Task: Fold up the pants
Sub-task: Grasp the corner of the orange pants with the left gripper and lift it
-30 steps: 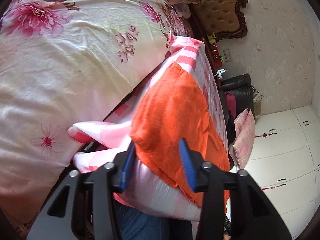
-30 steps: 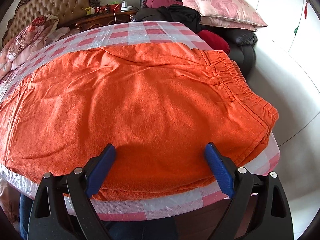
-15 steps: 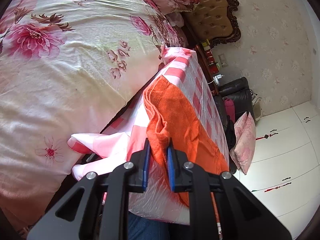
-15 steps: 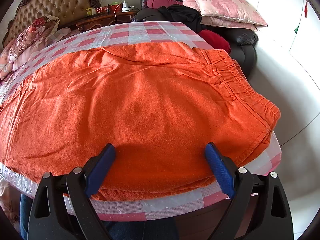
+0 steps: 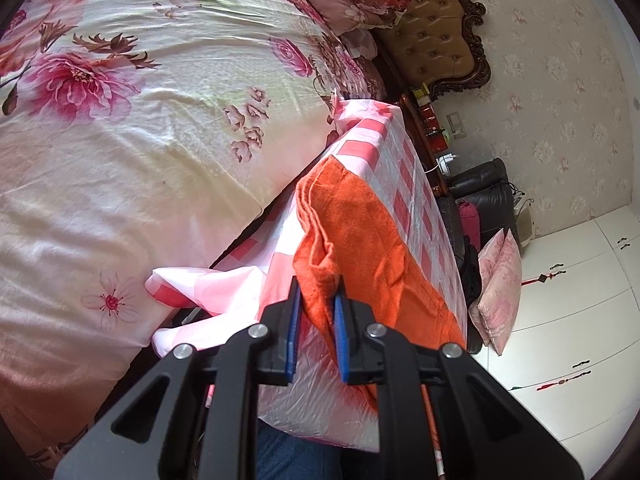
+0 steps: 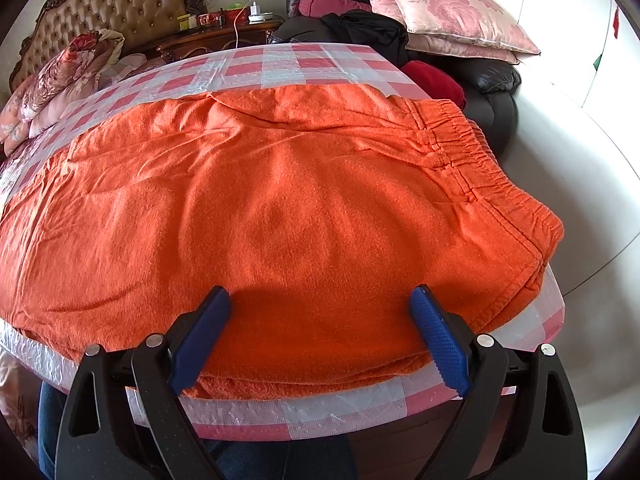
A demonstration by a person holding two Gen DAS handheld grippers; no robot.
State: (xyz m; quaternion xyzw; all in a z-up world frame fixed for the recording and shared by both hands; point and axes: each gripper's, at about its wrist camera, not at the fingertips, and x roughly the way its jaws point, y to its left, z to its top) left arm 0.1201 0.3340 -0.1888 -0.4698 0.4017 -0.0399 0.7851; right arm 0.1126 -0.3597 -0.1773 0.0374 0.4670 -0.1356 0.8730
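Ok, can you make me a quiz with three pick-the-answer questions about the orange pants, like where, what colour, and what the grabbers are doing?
1. Where do the pants lie?
A on the floor
B on the checked tablecloth
C on the bed

2. What colour are the gripper pads?
A blue
B green
C yellow

3. What is the left gripper doing?
A hanging open
B pinching the pants' edge
C holding a pillow

Answers:
1 B, checks show around the pants.
2 A, blue pads on the black fingers.
3 B, cloth bunches between its jaws; the right gripper is open.

A bed [image 5: 120, 152] with floral bedding meets a tufted headboard [image 5: 436, 28]. Floral wallpaper [image 5: 560, 100] rises behind a black leather sofa [image 6: 492, 88] with pink pillows [image 6: 448, 12].
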